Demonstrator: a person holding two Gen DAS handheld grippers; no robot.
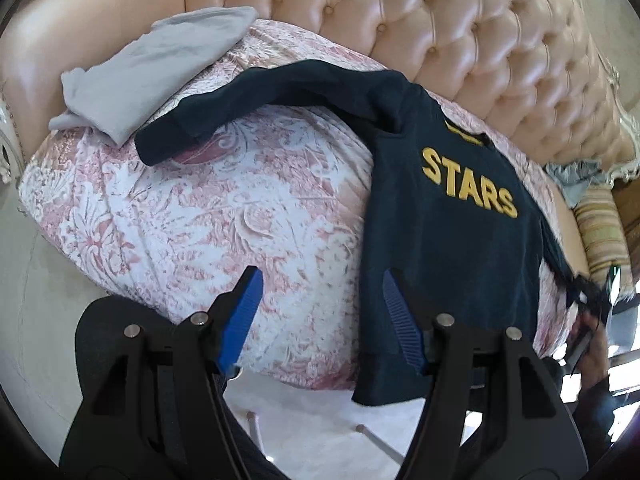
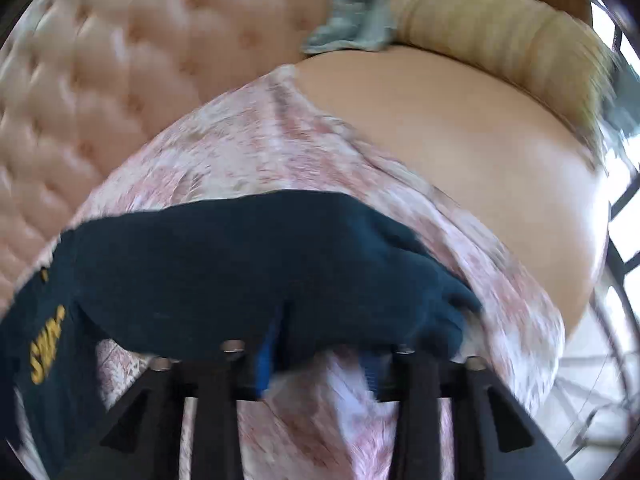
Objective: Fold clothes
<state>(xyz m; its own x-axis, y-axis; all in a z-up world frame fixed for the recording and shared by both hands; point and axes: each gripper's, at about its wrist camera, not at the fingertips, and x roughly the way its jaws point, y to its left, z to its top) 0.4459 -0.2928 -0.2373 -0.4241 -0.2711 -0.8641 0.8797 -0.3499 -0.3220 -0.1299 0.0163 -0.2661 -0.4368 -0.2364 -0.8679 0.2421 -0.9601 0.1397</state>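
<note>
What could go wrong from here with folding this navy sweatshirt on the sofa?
The navy sweatshirt's hem already hangs over the front edge of the sofa cushion, so a pull might drag it off. The right gripper looks to be at the sleeve, but blur hides whether it holds.

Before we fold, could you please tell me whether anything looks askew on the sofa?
Yes: the navy STARS sweatshirt lies crooked, its hem hanging off the floral seat cover's front edge, one sleeve stretched towards the folded grey garment.

Matt navy cloth sweatshirt (image 1: 448, 248); glossy tufted leather sofa back (image 1: 480, 40); textured damask seat cover (image 1: 224, 208).
</note>
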